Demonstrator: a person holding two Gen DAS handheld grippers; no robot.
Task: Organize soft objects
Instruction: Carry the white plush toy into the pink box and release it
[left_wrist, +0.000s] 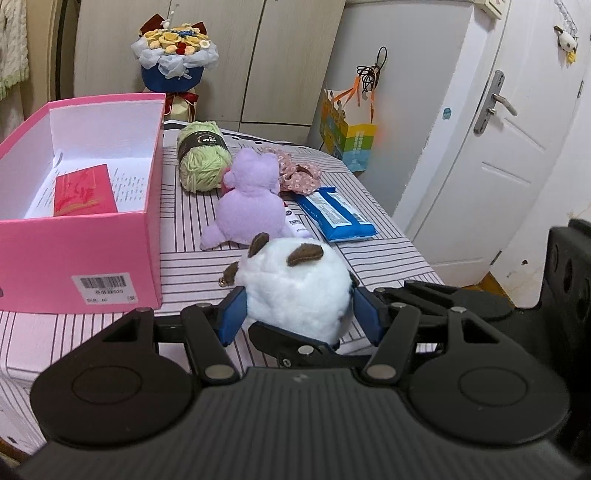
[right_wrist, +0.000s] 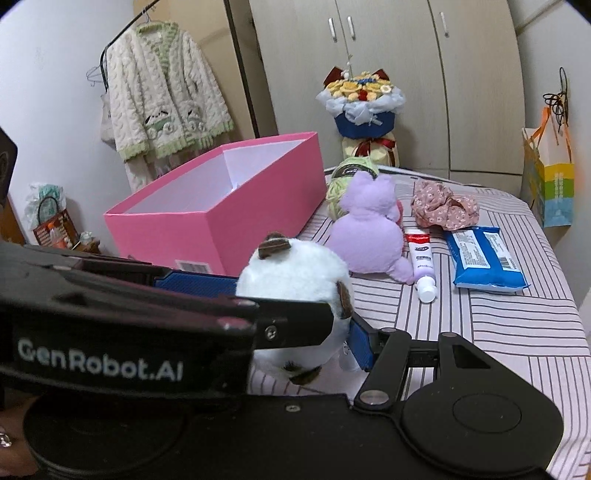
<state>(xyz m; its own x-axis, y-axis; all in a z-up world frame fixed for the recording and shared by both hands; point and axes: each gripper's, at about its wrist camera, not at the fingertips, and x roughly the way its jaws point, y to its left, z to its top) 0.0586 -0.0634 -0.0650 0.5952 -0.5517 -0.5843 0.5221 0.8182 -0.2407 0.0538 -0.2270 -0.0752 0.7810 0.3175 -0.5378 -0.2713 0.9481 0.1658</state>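
You hold white plush (left_wrist: 295, 284) between both grippers – left gripper (left_wrist: 299, 314) part-open, blue pads pressing its sides; right gripper (right_wrist: 295, 306) likewise clamped. Pink box (left_wrist: 92, 240) lies at 10 o'clock, long axis running away – left hand nearer.

White plush (right_wrist: 291, 269) between claw (right_wrist: 295, 317) pads
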